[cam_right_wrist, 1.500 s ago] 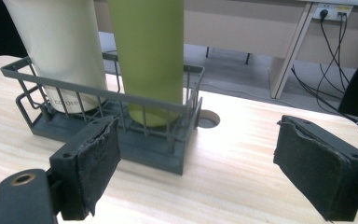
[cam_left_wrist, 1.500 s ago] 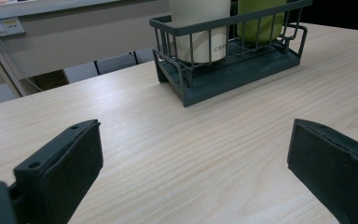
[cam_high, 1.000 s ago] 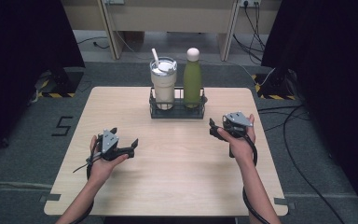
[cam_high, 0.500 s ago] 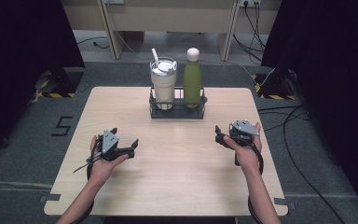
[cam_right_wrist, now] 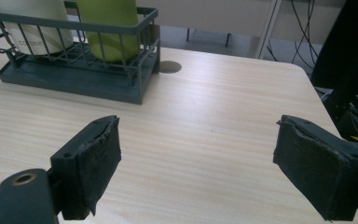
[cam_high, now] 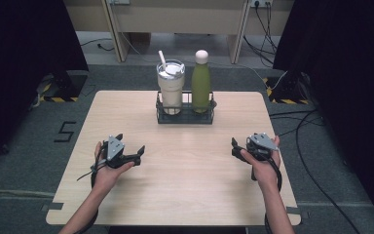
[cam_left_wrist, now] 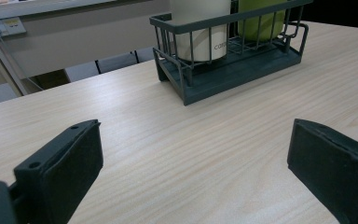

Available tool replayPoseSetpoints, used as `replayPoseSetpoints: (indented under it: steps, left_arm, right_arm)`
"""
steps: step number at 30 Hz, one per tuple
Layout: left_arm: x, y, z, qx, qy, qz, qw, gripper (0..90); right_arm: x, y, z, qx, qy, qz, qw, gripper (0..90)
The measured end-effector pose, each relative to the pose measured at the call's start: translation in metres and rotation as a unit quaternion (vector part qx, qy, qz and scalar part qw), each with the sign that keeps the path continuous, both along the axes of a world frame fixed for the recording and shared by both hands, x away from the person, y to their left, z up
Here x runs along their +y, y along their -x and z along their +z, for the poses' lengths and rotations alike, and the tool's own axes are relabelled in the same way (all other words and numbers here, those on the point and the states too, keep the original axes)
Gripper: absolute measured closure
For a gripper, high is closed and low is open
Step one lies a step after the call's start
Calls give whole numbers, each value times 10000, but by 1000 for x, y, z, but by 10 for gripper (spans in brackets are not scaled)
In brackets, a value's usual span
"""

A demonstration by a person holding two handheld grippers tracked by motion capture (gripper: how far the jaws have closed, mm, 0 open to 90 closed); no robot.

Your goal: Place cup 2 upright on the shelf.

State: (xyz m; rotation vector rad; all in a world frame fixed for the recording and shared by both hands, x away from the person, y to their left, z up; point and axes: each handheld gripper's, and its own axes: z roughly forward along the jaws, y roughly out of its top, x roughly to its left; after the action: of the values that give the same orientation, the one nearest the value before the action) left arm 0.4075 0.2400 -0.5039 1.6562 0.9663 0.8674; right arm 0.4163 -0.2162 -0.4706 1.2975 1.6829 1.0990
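A dark wire basket stands at the back middle of the wooden table. It holds a white lidded tumbler with a straw on the left and a green bottle with a white cap on the right. My left gripper rests low at the front left, open, with nothing between its jaws. My right gripper is at the front right, also open and empty. The left gripper view looks past its gripper at the basket, tumbler and bottle. Beyond the right gripper, its view has the basket and bottle.
Bare tabletop lies between both grippers and the basket. A round cable hole sits just right of the basket. The table's right edge is close to my right hand. Cables trail on the floor at the right.
My right gripper has drawn back toward the front right of the table, away from the basket. The left gripper has hardly moved. Both stay open.
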Motion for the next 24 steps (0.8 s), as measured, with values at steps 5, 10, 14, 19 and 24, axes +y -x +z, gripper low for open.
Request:
replayPoseSetpoints:
  steps: [5,10,14,19,24]
  left_arm:
    - [0,0,0,-2,-3,3,10000,27]
    - [0,0,0,-5,-6,7,10000,26]
    - [0,0,-1,2,-18,8,10000,26]
    - [1,0,-1,4,-22,10,10000,27]
    - [1,0,-1,11,-32,14,10000,26]
  right_arm:
    - [-6,5,-6,21,-5,-69,10000,147]
    - [-10,10,-12,46,-10,-125,9999,147]
    - [-14,14,-16,65,-12,-160,9998,148]
    - [-18,18,-22,103,-9,-209,9997,148]
    - [-20,21,-27,151,15,-237,9996,148]
